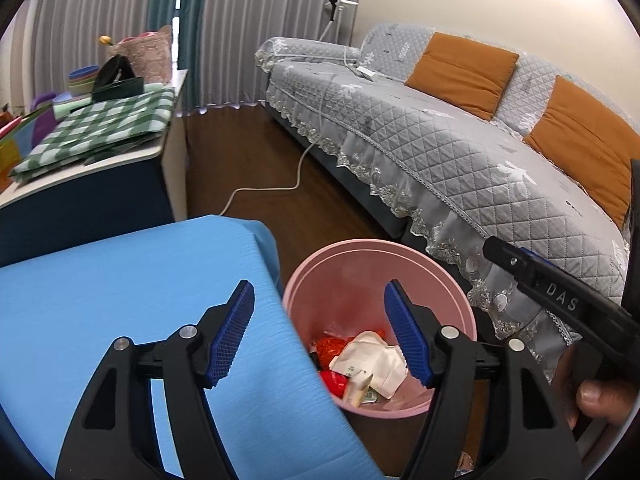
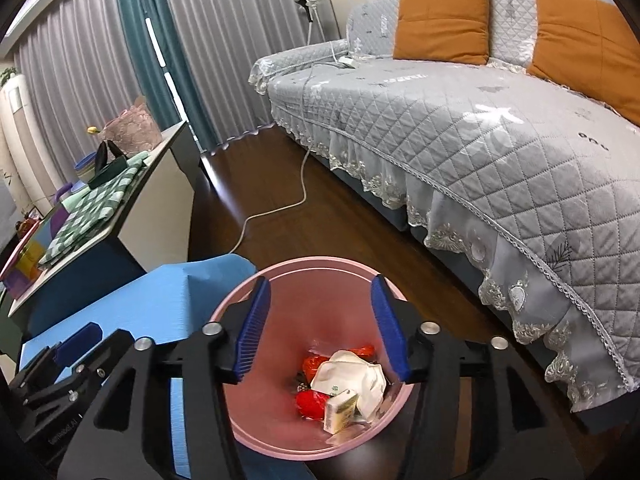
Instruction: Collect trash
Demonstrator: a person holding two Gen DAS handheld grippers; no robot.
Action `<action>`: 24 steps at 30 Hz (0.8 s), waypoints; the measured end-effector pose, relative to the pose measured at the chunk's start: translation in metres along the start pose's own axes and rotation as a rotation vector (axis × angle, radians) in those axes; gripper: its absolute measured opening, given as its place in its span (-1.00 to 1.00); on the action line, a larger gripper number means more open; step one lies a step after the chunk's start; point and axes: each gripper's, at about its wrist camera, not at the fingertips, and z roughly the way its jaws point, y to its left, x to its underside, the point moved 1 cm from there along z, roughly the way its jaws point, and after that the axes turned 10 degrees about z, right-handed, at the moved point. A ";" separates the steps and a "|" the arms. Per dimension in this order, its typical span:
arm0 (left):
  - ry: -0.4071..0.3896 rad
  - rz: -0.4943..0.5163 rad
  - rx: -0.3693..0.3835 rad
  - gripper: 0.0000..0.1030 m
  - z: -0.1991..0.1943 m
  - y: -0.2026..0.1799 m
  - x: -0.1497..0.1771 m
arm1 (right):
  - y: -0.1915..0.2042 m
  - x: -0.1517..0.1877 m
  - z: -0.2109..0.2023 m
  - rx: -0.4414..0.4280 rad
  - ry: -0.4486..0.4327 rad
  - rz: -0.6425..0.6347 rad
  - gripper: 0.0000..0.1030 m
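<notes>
A big grey sofa [image 2: 480, 152] with orange cushions [image 2: 440, 20] fills the right side of the room. A white cord [image 2: 280, 210] runs from it across the dark floor [image 2: 340, 216]. On the left is a shelf [image 1: 100, 168] with a green checked cloth [image 1: 100, 132] and bowls on top.

Close by is a blue table [image 1: 120, 280]. Its top shows no trash in these views. Right beside it, on the floor, stands a pink bin [image 2: 240, 436].

The trash sits at the bottom of the bin: a white crumpled wrapper [image 2: 348, 376], some red wrappers [image 2: 310, 402] and a small box [image 2: 340, 410]. These look light and soft. They would squash easily and could slip, so a pinch on a bunched-up fold should work best. The box looks stiffer and could be held by its flat sides.

The right gripper [image 2: 318, 328] hangs over the bin's mouth with its blue fingers spread wide and nothing between them. The left gripper [image 1: 320, 332] is over the table edge and the bin, also spread wide and holding nothing.

The two grippers are near each other, so they could bump. The table edge also hides part of the bin from the left side.
</notes>
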 end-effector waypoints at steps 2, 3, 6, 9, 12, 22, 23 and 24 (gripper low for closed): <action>-0.007 -0.015 -0.014 0.28 -0.009 0.008 0.003 | 0.008 0.000 -0.005 -0.008 -0.005 -0.020 0.08; -0.010 -0.019 -0.021 0.29 -0.014 0.011 0.004 | 0.012 0.001 -0.008 -0.012 -0.009 -0.029 0.16; -0.021 -0.038 -0.043 0.31 -0.030 0.025 0.008 | 0.028 0.003 -0.019 -0.035 -0.017 -0.058 0.35; -0.034 -0.068 -0.072 0.38 -0.050 0.043 0.014 | 0.046 0.007 -0.033 -0.062 -0.025 -0.086 0.60; -0.047 -0.099 -0.108 0.50 -0.072 0.061 0.022 | 0.064 0.013 -0.048 -0.096 -0.030 -0.115 0.76; -0.089 -0.194 -0.295 0.68 -0.143 0.116 0.059 | 0.117 0.049 -0.102 -0.158 -0.014 -0.181 0.90; -0.096 -0.196 -0.321 0.69 -0.153 0.122 0.064 | 0.122 0.056 -0.110 -0.157 -0.019 -0.198 0.90; -0.097 -0.200 -0.335 0.73 -0.160 0.125 0.067 | 0.126 0.061 -0.115 -0.158 -0.024 -0.214 0.90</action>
